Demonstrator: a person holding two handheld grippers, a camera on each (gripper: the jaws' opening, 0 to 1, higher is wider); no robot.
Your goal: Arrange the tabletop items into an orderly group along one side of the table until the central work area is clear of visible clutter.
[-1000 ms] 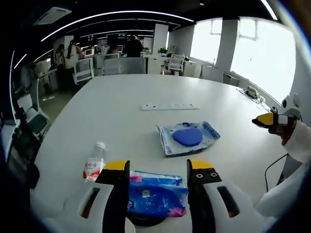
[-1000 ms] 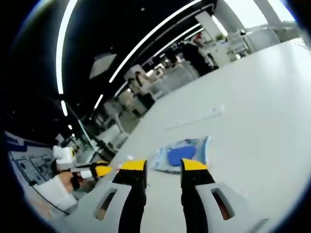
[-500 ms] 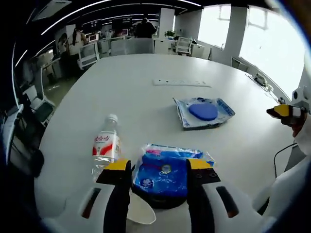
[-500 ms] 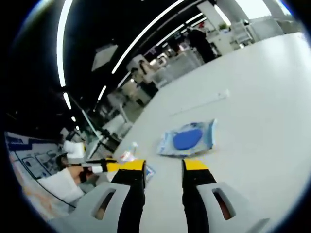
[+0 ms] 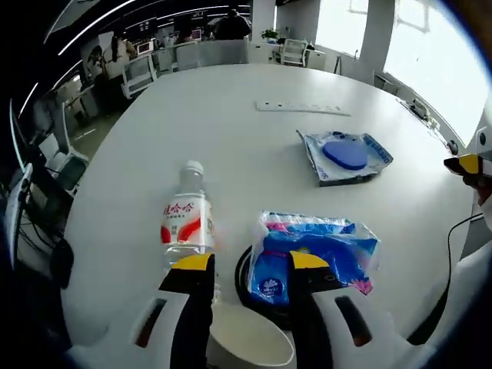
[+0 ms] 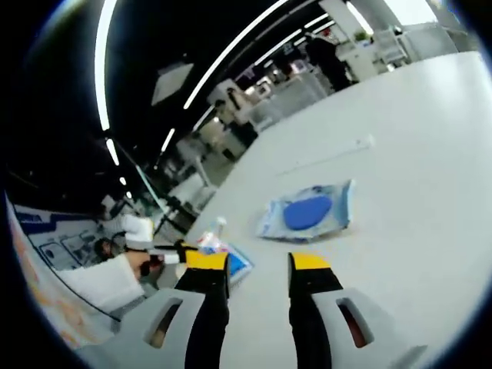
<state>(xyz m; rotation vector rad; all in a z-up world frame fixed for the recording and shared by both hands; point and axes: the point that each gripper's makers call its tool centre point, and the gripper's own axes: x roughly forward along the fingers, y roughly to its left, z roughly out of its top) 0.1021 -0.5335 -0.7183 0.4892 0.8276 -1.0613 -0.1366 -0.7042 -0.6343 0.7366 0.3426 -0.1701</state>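
Left claw (image 5: 242,265) open, empty, above white bowl (image 5: 250,338) at near edge of table (image 5: 192,115). Bottle (image 5: 186,219) upright just beside; blue packet (image 5: 311,250) on dark disc (image 5: 254,288), mostly hidden. Wide free table beyond, up to blue pouch (image 5: 346,155) and power strip (image 5: 302,108). Right claw (image 6: 257,263) open, empty, over bare table; bottle small and unclear there.

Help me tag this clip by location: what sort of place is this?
Most likely an open-plan office. A large white meeting table carries a built-in power strip, office chairs and desks stand beyond it, and long strip lights run across the dark ceiling.
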